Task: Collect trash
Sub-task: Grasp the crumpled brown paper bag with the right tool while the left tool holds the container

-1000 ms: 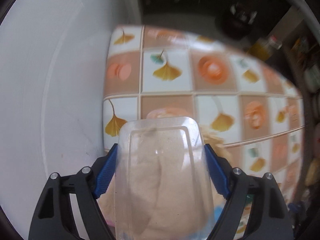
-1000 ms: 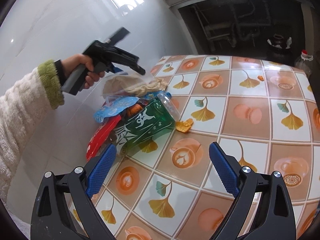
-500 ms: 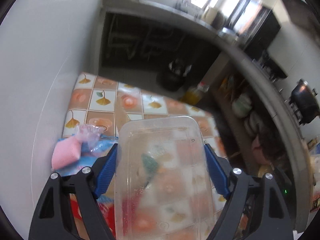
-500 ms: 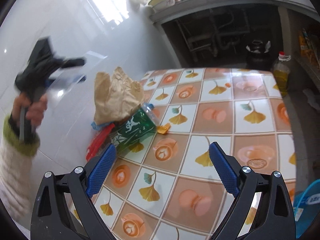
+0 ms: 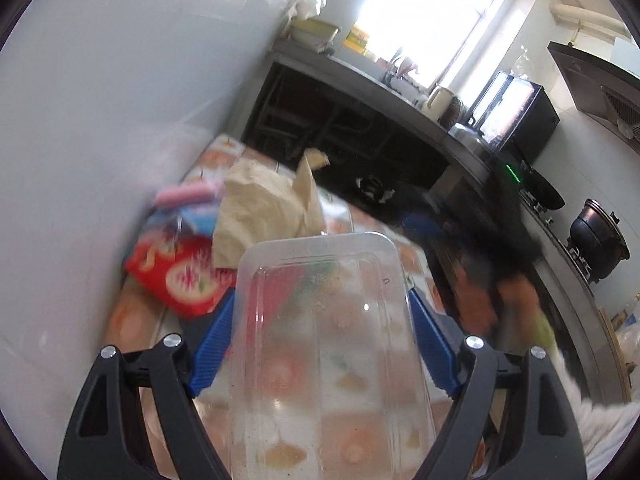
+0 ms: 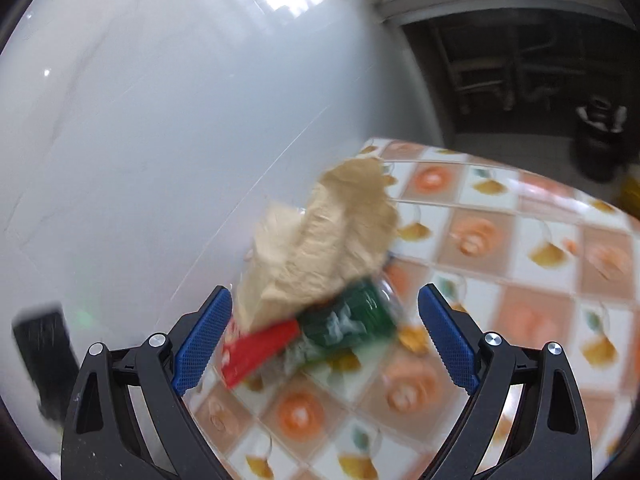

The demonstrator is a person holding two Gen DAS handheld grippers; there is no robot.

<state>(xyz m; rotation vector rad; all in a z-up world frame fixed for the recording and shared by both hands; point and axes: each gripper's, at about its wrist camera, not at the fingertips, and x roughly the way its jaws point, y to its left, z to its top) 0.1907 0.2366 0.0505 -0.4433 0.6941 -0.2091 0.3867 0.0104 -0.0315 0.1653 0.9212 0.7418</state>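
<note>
The left gripper [image 5: 320, 344] is clamping a clear rectangular plastic tray [image 5: 326, 344] between its blue pads, the tray's long axis running straight out along the fingers. The right gripper [image 6: 324, 340] is standing with its jaws wide apart and nothing between them.

The remaining trash is sitting in a pile on the ginkgo-patterned tiled tabletop [image 6: 520, 272], pressed up against the pale grey wall [image 6: 140, 120]: a crumpled tan paper bag [image 6: 332, 248] on top, a green printed wrapper [image 6: 352, 320] and a red flat packet [image 6: 260, 346] beneath it. That pile is lying directly ahead of the right gripper and just beyond its fingertips, so this empty hand is probably the better placed for the next grab; motion blur is making the exact gap hard to judge. The paper bag is rising roughly upright, leaning away from the wall.
</note>
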